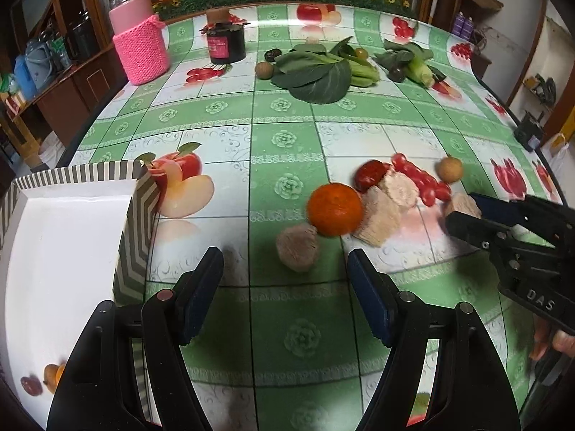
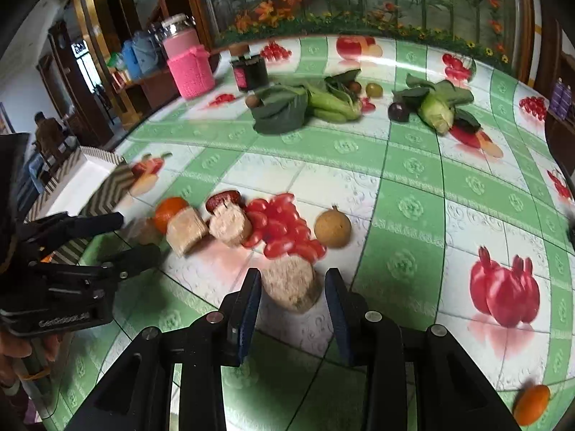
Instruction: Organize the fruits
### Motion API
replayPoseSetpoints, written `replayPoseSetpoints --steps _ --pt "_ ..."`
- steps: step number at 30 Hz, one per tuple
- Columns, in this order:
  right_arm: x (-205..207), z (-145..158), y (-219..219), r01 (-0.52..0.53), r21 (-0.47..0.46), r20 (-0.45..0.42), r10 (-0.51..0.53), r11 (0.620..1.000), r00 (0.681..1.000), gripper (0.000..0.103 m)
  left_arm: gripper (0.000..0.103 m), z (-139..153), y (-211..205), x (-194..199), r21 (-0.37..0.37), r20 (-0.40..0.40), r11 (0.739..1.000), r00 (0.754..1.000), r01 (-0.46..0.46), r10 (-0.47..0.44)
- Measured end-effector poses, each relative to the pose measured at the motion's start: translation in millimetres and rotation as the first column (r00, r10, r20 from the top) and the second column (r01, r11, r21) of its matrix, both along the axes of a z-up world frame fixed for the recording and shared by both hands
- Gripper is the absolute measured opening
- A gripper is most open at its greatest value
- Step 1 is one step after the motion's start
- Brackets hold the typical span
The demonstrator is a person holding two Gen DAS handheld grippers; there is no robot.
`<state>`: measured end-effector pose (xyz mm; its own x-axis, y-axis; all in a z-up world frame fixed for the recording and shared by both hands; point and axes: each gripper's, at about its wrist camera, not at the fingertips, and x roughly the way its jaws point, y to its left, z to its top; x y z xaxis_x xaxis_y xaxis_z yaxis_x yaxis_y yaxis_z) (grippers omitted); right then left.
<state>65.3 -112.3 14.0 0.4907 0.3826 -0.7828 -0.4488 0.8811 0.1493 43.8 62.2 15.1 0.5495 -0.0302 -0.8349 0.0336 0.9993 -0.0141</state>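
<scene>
The right gripper (image 2: 291, 289) holds its jaws spread on either side of a pale, rough cut chunk (image 2: 291, 283) on the worktop (image 2: 413, 165), not yet pinching — apparently lining up a grasp. Just beyond the chunk lie small red tomatoes (image 2: 284, 224) and a round orange tangerine (image 2: 171, 212). The left gripper (image 1: 285, 278), jaws spread and empty, hovers near the tangerine — beside the white striped-rim tray (image 1: 72, 222), probably the fruits' destination.
</scene>
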Motion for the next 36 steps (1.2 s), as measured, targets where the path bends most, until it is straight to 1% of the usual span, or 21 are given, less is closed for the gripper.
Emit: replayPoseSetpoints --steps 1,2,3,4,5,7,9,11,14,17,23,30,36 --pt "0.5 -0.4 -0.9 -0.003 0.016 0.001 0.003 1.0 1.0 0.036 0.071 -1.2 3.1 2.2 -0.018 0.001 1.0 1.0 -0.006 0.006" --pt "0.3 -0.4 -1.3 -0.005 0.025 0.005 0.005 1.0 1.0 0.031 0.059 -2.2 3.9 3.5 -0.03 0.001 1.0 1.0 -0.009 0.009" --pt "-0.7 -0.9 -1.1 -0.013 0.028 0.011 0.013 1.0 1.0 0.031 0.056 -2.7 4.7 4.5 -0.031 0.009 0.999 1.0 -0.01 0.011" --pt "-2.0 -0.9 0.0 -0.02 0.023 0.017 0.02 1.0 1.0 0.031 0.043 -2.8 3.3 5.1 -0.024 0.013 1.0 1.0 -0.002 0.003" --pt "-3.1 -0.9 1.7 -0.026 0.017 0.021 0.026 1.0 0.999 0.031 0.034 -1.9 1.0 5.1 -0.013 0.018 1.0 1.0 0.005 -0.004" --pt "-4.7 -0.3 3.2 -0.03 0.014 0.023 0.029 0.999 0.999 0.031 0.026 -0.8 -1.4 3.6 -0.012 0.017 1.0 1.0 0.011 -0.011" --pt "-6.7 -0.2 1.7 -0.024 0.031 0.013 0.024 0.999 1.0 0.031 0.026 -0.2 -0.9 1.0 -0.025 0.015 1.0 1.0 0.015 -0.014" --pt "-13.4 2.8 -0.1 -0.022 0.042 0.011 0.022 0.999 1.0 0.031 0.026 1.6 0.7 -5.3 -0.053 0.016 0.998 1.0 0.018 -0.017" --pt "-29.8 11.5 -0.1 -0.029 0.044 0.04 0.027 0.999 0.999 0.031 0.026 8.9 0.6 -21.0 -0.061 0.035 0.998 0.999 0.034 -0.032" --pt "-49.3 21.5 -1.9 -0.028 0.077 0.061 0.023 0.997 0.998 0.031 0.026 15.7 0.3 -37.1 -0.072 0.05 0.996 0.998 0.046 -0.042" --pt "-79.9 32.3 6.5 -0.03 0.113 0.081 0.021 0.993 0.996 0.031 0.026 28.9 -0.9 -71.1 -0.049 0.108 0.997 0.993 0.054 -0.049" --pt "-104.2 30.4 17.0 -0.035 0.126 0.074 0.025 0.991 0.997 0.031 0.026 29.7 5.3 -96.2 -0.041 0.128 0.998 0.99 0.057 -0.051" --pt "-117.7 33.0 28.1 -0.048 0.141 0.074 0.038 0.989 0.997 0.031 0.026 35.1 17.2 -114.9 -0.009 0.163 1.0 0.986 0.026 -0.024"
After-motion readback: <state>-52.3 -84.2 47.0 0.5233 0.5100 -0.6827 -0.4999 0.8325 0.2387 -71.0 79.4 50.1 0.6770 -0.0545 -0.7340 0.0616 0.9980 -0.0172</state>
